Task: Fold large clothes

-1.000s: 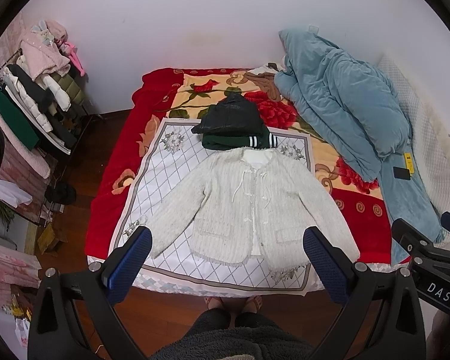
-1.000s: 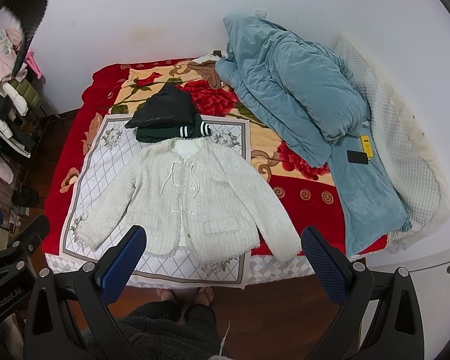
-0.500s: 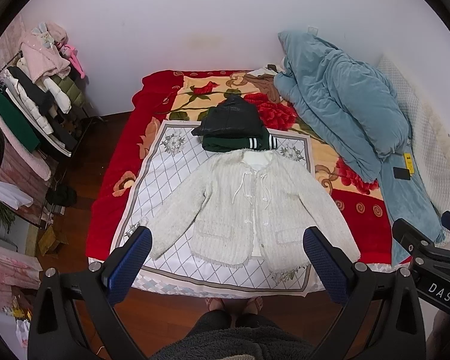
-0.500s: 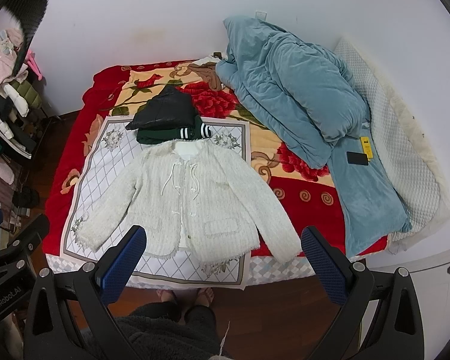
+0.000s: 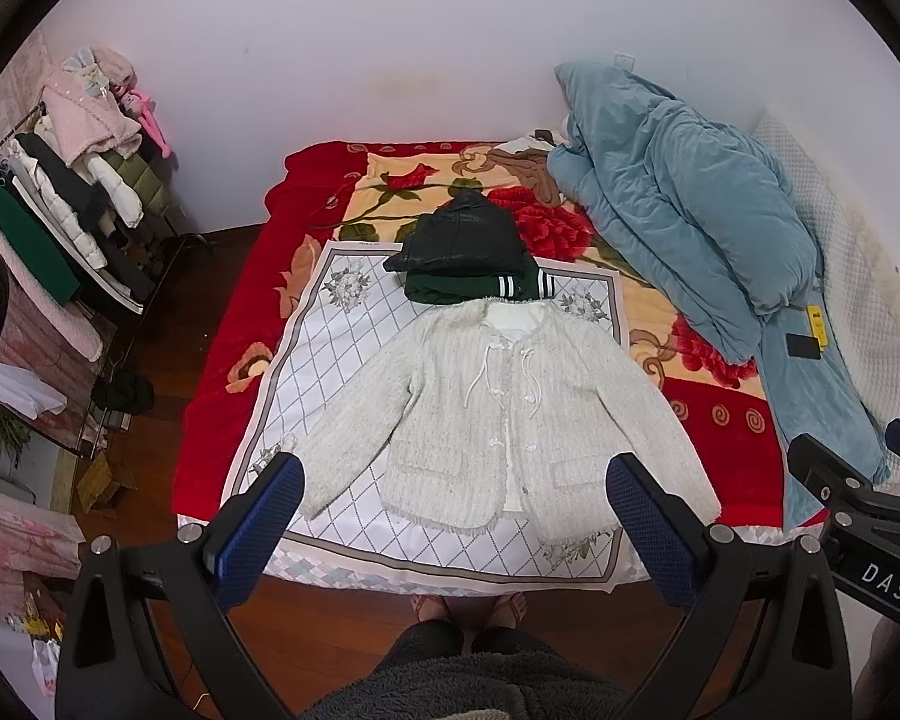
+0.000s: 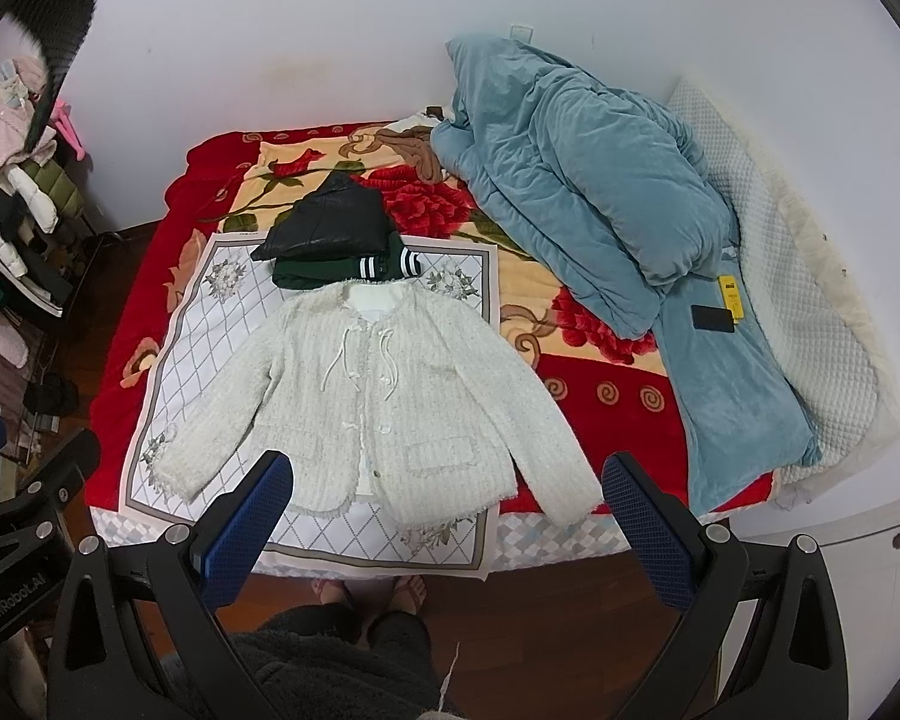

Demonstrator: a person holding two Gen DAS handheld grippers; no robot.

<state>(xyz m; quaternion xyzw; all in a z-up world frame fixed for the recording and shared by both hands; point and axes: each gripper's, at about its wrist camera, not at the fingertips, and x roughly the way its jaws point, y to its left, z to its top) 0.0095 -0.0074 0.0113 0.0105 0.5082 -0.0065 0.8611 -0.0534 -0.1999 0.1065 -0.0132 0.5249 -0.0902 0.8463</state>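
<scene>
While both grippers hang spread and empty, the cream jacket point(image 5: 504, 414) lies flat ahead and below, collar away, sleeves splayed: one cuff nearest the left gripper point(image 5: 450, 516), the other nearest the right gripper point(image 6: 444, 510).

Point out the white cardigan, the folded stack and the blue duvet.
white cardigan point(image 5: 510, 414): left wrist view, chest.
folded stack point(image 6: 330, 240): right wrist view, black top garment.
blue duvet point(image 6: 582, 180): right wrist view, bunched middle.
</scene>
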